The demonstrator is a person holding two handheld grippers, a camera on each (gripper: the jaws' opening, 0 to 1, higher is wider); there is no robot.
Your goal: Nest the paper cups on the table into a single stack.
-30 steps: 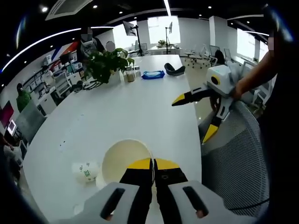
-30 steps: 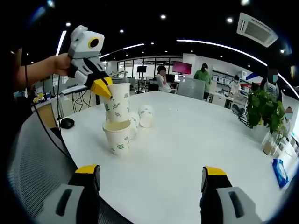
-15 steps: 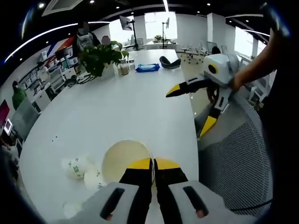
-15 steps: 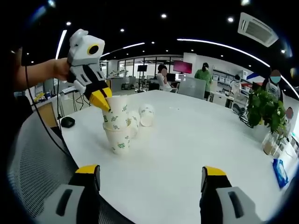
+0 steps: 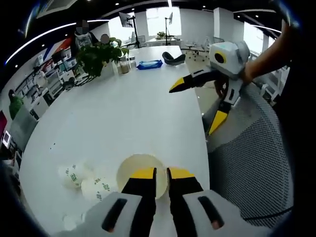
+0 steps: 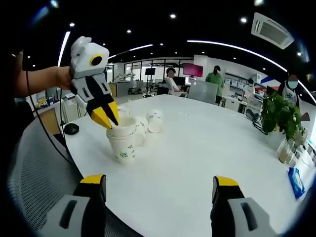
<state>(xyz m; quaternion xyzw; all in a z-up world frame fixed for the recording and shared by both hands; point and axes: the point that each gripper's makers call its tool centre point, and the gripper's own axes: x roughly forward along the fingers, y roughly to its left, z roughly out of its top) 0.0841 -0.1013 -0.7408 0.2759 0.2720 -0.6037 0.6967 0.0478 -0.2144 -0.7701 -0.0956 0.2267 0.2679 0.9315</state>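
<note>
A stack of white paper cups (image 6: 123, 143) stands upright near the table's edge, one cup nested in another. My left gripper (image 6: 107, 117) hangs right over its rim, the yellow tips slightly parted. In the left gripper view I look down into the top cup (image 5: 140, 170), and the left gripper (image 5: 161, 173) shows a narrow gap between its jaws at the cup's near rim. Two loose cups (image 5: 74, 173) (image 5: 98, 186) lie on their sides beside the stack, also seen behind it (image 6: 154, 121). My right gripper (image 6: 159, 187) is wide open and holds nothing, off the table edge (image 5: 192, 109).
The white table (image 6: 207, 148) stretches away. At its far end are a potted plant (image 5: 96, 57), a blue wipes pack (image 5: 149, 64) and a black object (image 5: 173, 58). A mesh chair (image 5: 247, 163) stands at the table edge by a black mouse (image 6: 71, 129). People sit beyond.
The left gripper has lowered its cup down into the standing cup, so the stack is shorter. Its jaws have parted slightly. The right gripper has stayed open and still.
</note>
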